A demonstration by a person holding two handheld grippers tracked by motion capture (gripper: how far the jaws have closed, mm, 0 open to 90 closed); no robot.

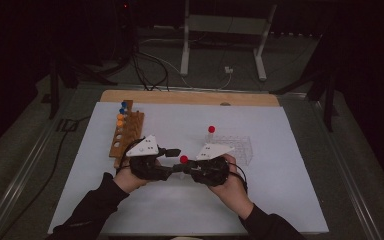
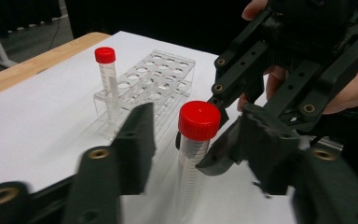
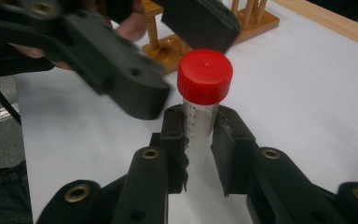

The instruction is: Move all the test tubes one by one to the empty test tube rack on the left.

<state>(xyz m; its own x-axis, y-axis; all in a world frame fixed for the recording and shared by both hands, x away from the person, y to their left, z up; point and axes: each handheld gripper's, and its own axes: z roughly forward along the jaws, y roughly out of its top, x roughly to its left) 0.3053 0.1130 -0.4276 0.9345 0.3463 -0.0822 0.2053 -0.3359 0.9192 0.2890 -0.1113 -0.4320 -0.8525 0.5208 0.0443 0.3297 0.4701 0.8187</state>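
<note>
tube (image 2: 193, 158) bottom — cut off by edge; left gripper (image 2: 191, 154) — motion-blurred

Red-capped tube (image 2: 196, 140) between spread jaws

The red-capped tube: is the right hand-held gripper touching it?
Touching. The right gripper view shows the right hand-held gripper pads pressed against both sides of the red-capped tube.

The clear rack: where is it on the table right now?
In the high view the clear rack stands right of centre on the white table, just beyond the right gripper, with one red-capped tube upright at its left end.
</note>
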